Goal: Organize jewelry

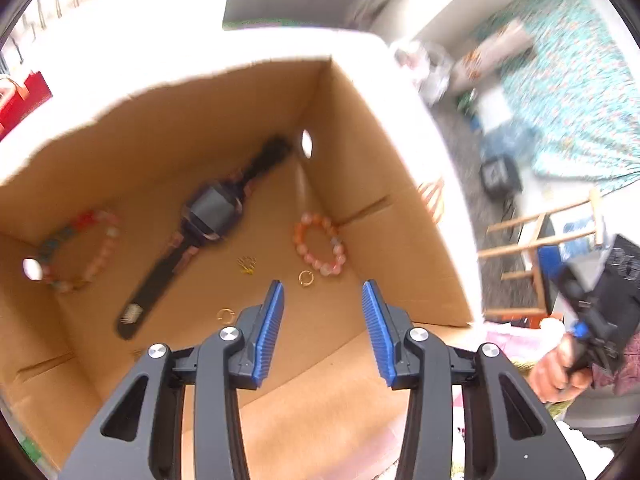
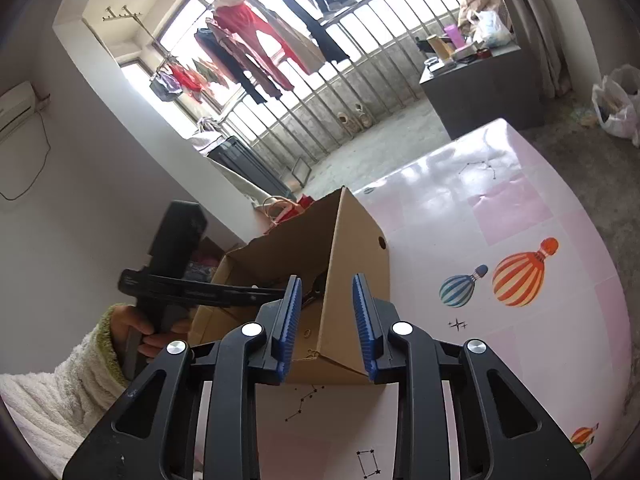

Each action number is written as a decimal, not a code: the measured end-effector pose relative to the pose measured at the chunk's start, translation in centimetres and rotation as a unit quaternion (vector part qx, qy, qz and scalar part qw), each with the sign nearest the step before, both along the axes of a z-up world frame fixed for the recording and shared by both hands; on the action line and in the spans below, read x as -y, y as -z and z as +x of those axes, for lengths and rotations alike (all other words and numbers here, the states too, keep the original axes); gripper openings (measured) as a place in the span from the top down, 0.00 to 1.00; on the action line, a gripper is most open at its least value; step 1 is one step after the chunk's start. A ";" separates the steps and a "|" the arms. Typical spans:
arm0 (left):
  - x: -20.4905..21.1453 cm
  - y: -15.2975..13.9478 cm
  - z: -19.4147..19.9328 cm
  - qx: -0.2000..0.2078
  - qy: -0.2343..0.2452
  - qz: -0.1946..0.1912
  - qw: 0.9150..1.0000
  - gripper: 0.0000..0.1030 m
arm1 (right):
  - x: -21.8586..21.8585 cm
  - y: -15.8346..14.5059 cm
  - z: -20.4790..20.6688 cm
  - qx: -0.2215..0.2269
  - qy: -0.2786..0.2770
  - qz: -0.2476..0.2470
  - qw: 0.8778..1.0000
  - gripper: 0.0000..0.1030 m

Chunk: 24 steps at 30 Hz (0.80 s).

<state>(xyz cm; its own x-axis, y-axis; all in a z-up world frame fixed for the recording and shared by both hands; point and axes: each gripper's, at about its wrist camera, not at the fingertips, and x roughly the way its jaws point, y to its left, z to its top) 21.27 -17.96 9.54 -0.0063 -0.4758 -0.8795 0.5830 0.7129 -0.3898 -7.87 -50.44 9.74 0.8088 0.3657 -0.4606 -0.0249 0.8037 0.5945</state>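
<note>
Left wrist view: the left gripper [image 1: 323,284] tilts down into the cardboard box [image 1: 392,208], jaws parted and empty; the right gripper [image 2: 326,280] straddles a box corner, unclenched.

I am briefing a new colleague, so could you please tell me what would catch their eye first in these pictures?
The open brown cardboard box dominates the left wrist view, a dark-strapped wristwatch lying across its floor with a pink beaded bracelet by the right wall. The left gripper hangs open above small gold rings. The right gripper is open at the box's corner.
</note>
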 end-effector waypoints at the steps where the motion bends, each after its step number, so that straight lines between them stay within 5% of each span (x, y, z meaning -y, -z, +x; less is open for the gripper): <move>1: -1.3 -1.5 -0.6 0.022 -0.007 -0.016 1.000 0.58 | -0.2 0.1 0.2 -0.003 0.005 -0.007 1.000 0.62; 5: -8.0 -6.7 -4.1 0.129 -0.056 -0.068 0.988 0.37 | -1.0 1.1 0.5 -0.018 0.012 -0.008 1.000 0.51; 10: -18.2 -7.8 -8.0 0.214 -0.177 -0.098 0.956 0.19 | -1.3 3.5 2.2 -0.055 0.009 0.029 0.998 0.48; 17: -26.3 -1.5 -6.9 0.157 -0.331 -0.150 0.918 0.15 | -3.3 5.4 5.0 -0.102 -0.006 0.019 0.995 0.47; 24: -22.6 3.6 -5.0 0.074 -0.302 -0.205 0.928 0.15 | -6.0 5.1 5.9 -0.127 -0.017 -0.019 0.992 0.41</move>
